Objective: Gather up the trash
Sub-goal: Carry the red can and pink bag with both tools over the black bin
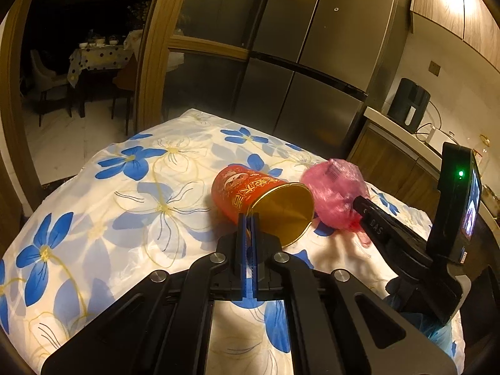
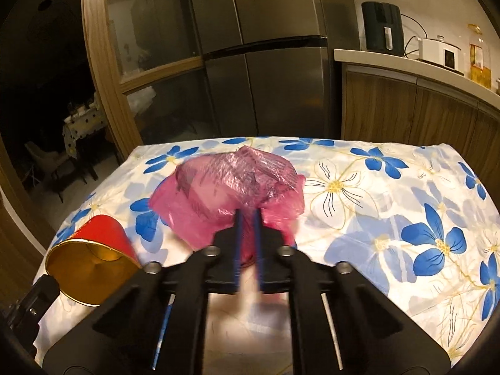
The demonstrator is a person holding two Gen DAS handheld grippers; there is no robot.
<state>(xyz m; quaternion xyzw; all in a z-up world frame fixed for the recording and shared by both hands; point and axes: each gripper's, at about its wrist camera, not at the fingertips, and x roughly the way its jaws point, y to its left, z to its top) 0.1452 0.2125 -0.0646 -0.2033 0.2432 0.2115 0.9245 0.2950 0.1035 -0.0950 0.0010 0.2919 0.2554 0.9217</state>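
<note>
Gripping the rim of the red paper cup (image 1: 247, 195), your left gripper (image 1: 249, 218) has its blue fingers (image 1: 241, 234) pinched together on the cup wall at the near edge of the mouth. Cup lies on its side, gold inside facing you, red printed body pointing away to the left. It rests on the floral tablecloth (image 1: 125, 193), white with blue flowers.

Your right gripper (image 2: 247, 215) is clamped on the pink plastic bag (image 2: 231, 187); the fingers stand close together with the bag's near bunched end pinched between them. Some blur there, so the exact pinch point is hard to tell. In the left wrist view the bag (image 1: 336, 193) sits just right of the cup mouth, touching or nearly so, with the right gripper's black finger going into its right side. Something pale shows through the crinkled plastic, not identifiable.

Right wrist view: cup (image 2: 93, 259) at the lower left, bag mid-table.

Farther back: steel fridge (image 1: 312, 62) behind the table, wooden door frame (image 1: 153, 62) to its left, dark dining room beyond. Counter (image 2: 390, 62) at right carries a black appliance (image 2: 381, 28) and a white one (image 2: 437, 53).
</note>
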